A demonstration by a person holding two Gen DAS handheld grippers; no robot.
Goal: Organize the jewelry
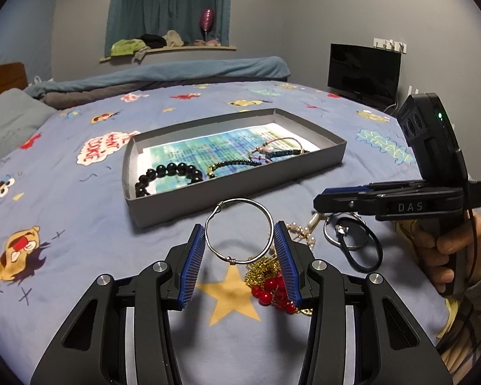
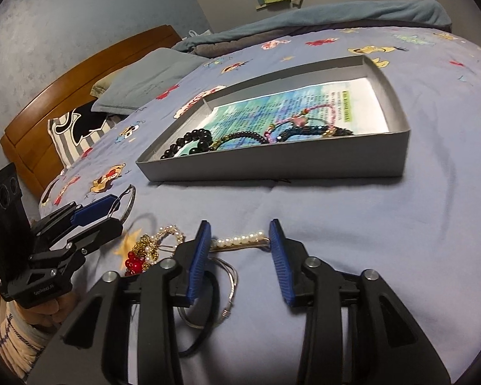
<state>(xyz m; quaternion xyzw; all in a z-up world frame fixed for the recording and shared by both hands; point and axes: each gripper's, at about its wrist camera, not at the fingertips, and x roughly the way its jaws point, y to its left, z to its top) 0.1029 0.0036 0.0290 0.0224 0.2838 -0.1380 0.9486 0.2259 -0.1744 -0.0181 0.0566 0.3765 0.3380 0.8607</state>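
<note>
1. Two groups of jewelry show the sorting so far. Inside the grey box, which sits on the bedspread, lie a black bead bracelet, a thin dark bead strand and a pink cord bracelet. They rest on a printed paper lining, so I judge the box to be the collecting place.
2. The unsorted heap lies on the bedspread just in front of the box: a gold chain with red beads, a pearl hair clip, a black elastic band and a second wire ring. They lie together near both grippers, likely for easy reach.
3. The left gripper grasps a silver wire bangle. Its blue pads press the hoop from both sides at about half spread. The bangle stands clear of the bedspread, just short of the box's near wall and above the star print, so it looks poised to go into the box.
4. The right gripper is spread wide and grips nothing. Its fingers straddle the pearl hair clip, which lies flat between them. Whether a pad already touches the clip's end is hard to tell, since the left pad hides it.
5. From the left view the right gripper hovers low over the heap, beside the elastic band.
</note>
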